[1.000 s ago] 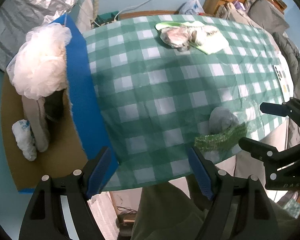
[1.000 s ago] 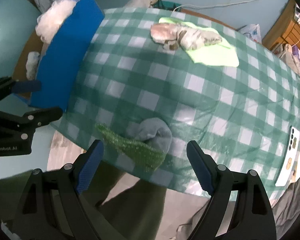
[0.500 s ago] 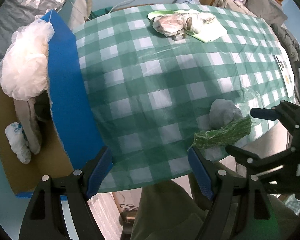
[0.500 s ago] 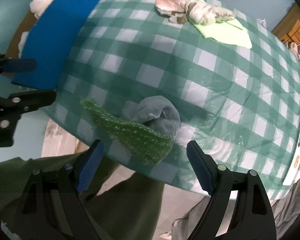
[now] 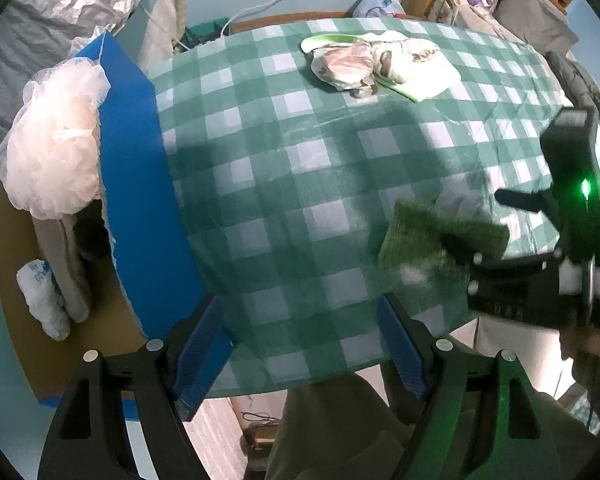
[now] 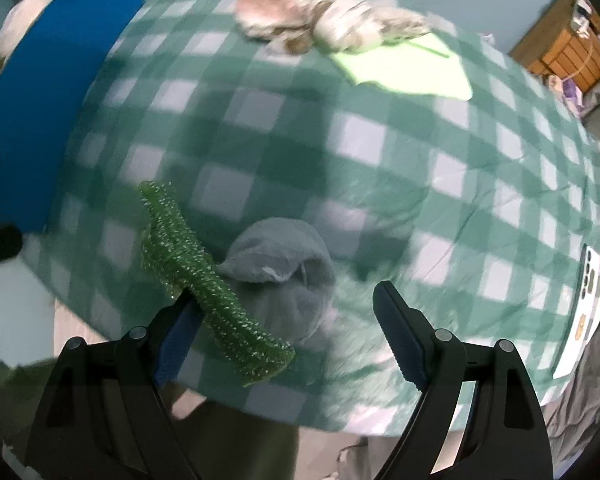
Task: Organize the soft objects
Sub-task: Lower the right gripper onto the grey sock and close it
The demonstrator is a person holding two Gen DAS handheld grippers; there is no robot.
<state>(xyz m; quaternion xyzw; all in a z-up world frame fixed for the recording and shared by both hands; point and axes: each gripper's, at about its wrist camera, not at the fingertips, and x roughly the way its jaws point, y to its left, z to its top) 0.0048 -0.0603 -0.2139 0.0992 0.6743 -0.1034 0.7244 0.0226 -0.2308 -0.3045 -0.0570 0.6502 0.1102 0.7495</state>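
Right gripper (image 6: 288, 336), jaws spread wide, is straddling a grey cloth (image 6: 284, 268) and green scrubber (image 6: 204, 280) at lower centre; left gripper (image 5: 300, 344) is hovering open over the checked tablecloth (image 5: 300, 184).

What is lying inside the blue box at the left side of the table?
Inside the blue box: a white mesh pouf on top, a grey soft item and a small white bundle. The pouf and box wall hide anything beneath.

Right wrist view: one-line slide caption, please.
Open right gripper reaches around green scrubber and grey cloth at checkered tablecloth's edge.
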